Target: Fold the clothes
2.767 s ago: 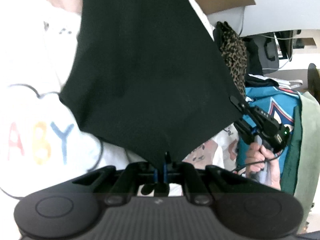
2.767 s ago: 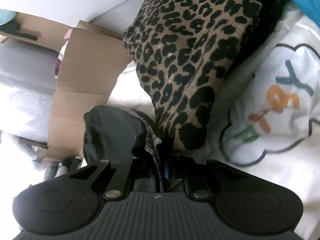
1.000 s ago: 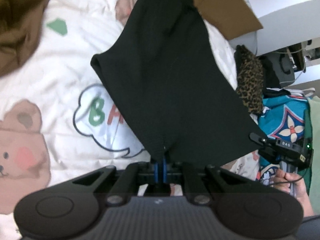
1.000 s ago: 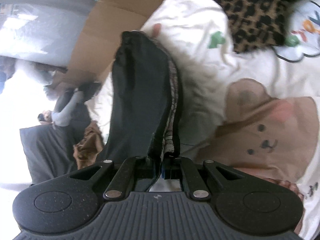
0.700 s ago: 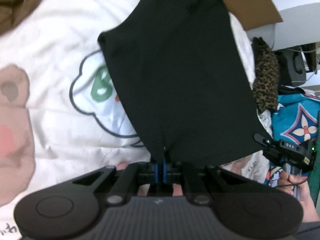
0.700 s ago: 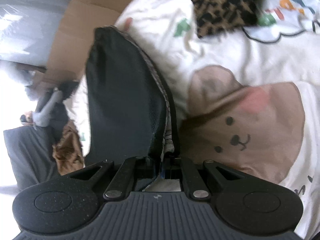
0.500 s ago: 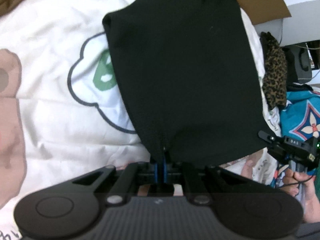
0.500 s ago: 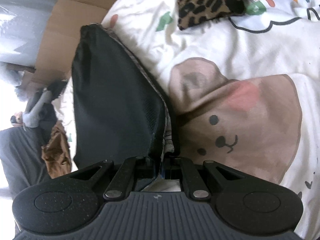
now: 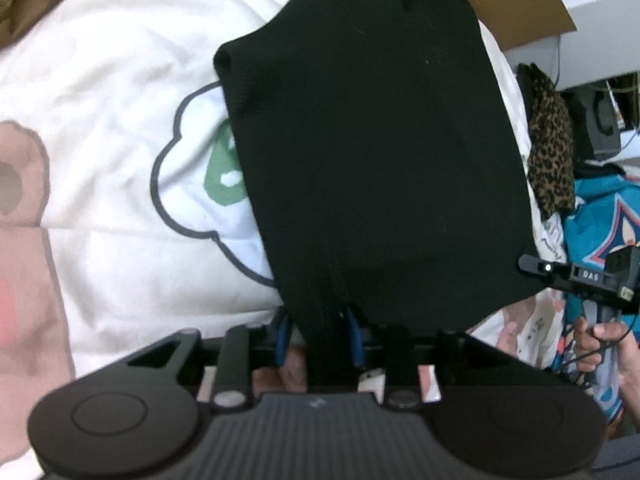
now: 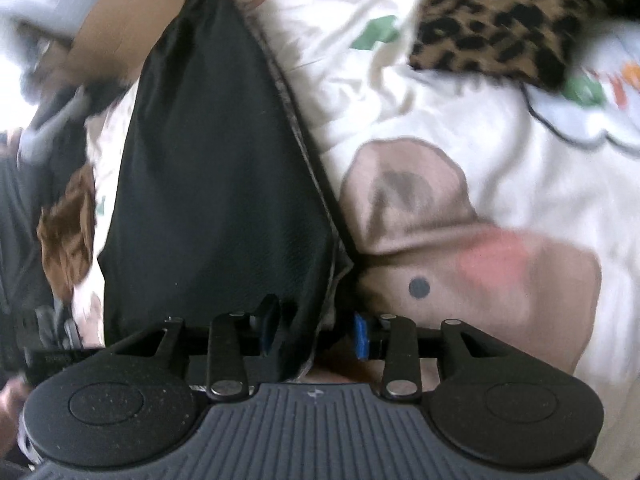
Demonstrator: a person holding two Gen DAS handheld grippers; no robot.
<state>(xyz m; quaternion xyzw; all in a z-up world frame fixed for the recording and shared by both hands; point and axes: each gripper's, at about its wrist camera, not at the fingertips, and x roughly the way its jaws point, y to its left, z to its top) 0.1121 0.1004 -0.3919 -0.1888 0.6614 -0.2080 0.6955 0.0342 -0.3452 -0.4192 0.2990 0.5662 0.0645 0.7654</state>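
Black garment is lying spread over the white printed bedspread, covering part of a cloud print with a green letter. Both grippers are standing released: the left gripper is showing its blue pads apart with the cloth's near edge draping loosely between them, and the right gripper is likewise spread around the other corner of the garment. Leopard-print clothing is resting farther back on the bedspread, beside a cardboard box.
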